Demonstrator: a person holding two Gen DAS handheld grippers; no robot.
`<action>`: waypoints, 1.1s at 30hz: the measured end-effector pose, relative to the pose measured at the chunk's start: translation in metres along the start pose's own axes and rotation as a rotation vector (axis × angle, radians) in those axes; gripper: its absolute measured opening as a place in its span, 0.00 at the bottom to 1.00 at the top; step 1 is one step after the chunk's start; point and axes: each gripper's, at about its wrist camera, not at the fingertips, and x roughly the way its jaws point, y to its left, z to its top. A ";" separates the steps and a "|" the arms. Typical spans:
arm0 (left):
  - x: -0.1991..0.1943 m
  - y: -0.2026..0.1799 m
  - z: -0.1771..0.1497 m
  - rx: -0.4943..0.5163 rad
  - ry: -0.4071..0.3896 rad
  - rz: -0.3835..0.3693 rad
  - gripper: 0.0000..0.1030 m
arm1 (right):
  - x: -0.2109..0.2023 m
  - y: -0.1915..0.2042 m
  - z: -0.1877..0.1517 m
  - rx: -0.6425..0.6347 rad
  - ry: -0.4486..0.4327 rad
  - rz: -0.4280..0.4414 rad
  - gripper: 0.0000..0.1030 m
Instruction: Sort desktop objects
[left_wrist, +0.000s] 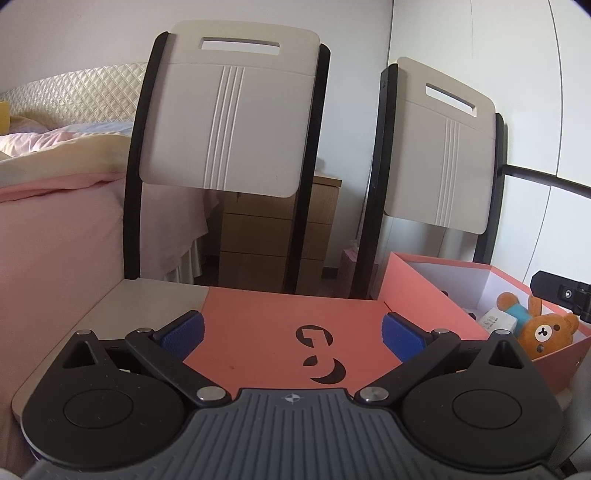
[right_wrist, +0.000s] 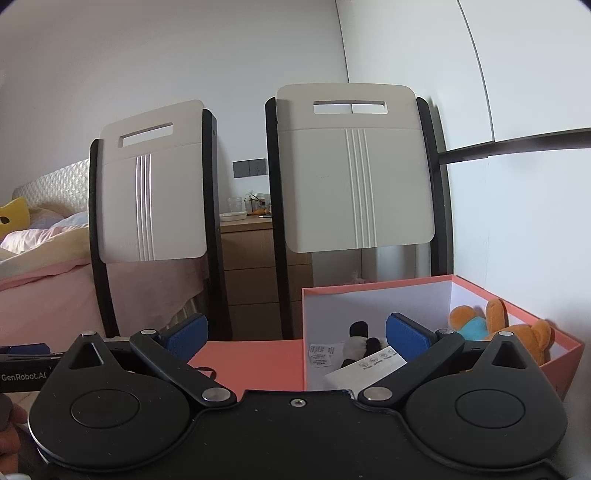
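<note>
A coral box (left_wrist: 424, 291) (right_wrist: 373, 288) with white inner walls stands open on the right. Inside lie an orange plush bear (left_wrist: 546, 334) (right_wrist: 524, 336), a white packet (left_wrist: 498, 320) (right_wrist: 365, 369), a small sachet (right_wrist: 324, 355) and a black-and-white soft toy (right_wrist: 360, 338). The flat coral lid (left_wrist: 266, 332) (right_wrist: 255, 363) with a black logo (left_wrist: 319, 354) lies beside the box. My left gripper (left_wrist: 293, 334) hangs open over the lid, holding nothing. My right gripper (right_wrist: 295, 338) is open above the box's left wall, its right finger over the inside, empty.
Two folding chairs (left_wrist: 229, 122) (right_wrist: 354, 170) stand close behind the pale table (left_wrist: 110, 314). A bed with pink bedding (left_wrist: 55, 206) is at the left, a wooden drawer unit (right_wrist: 255, 273) behind the chairs. The right gripper's body (left_wrist: 561, 291) shows at the left view's right edge.
</note>
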 end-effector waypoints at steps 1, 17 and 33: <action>-0.002 0.004 0.001 -0.004 -0.003 0.005 1.00 | -0.002 0.003 -0.001 0.007 -0.005 0.004 0.99; -0.015 0.053 0.007 -0.019 -0.030 0.089 1.00 | 0.001 0.058 -0.029 0.016 -0.005 0.060 0.99; -0.022 0.069 0.009 -0.055 -0.036 0.063 1.00 | -0.012 0.064 -0.043 0.068 -0.004 0.019 0.99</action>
